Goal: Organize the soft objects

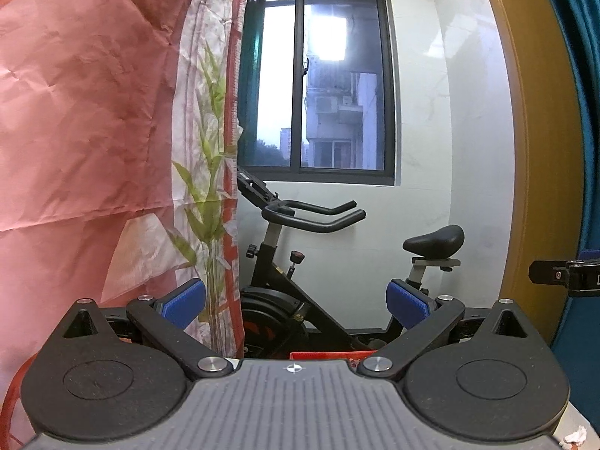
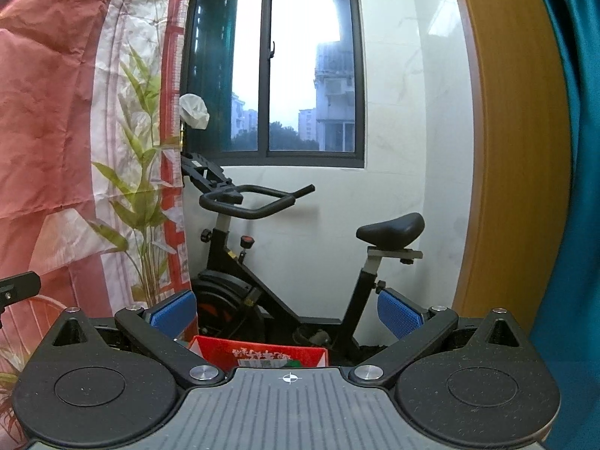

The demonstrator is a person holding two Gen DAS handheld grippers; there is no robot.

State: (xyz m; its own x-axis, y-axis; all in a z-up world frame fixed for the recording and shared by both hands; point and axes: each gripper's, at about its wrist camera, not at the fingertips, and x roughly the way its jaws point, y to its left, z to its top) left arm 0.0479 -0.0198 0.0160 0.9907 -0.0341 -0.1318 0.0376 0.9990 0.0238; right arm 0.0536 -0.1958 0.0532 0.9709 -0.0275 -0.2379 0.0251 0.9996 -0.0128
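Pink crumpled sheet (image 1: 82, 112) hangs on your left, exercise bike (image 2: 285, 262) dead ahead under the window (image 1: 318, 78). Your left gripper (image 1: 296, 302) and right gripper (image 2: 287, 311) both sit spread apart, holding nothing

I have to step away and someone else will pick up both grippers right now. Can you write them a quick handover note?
Left gripper: open, holding nothing.
Right gripper: open, holding nothing.
Both face the window and exercise bike.
The pink bamboo-print cloth hangs on the left, beside the left gripper's left finger; contact is unclear.
A red box sits low ahead of the right gripper.
Done: nothing visible.
Left: probably grasp the cloth and sort it.
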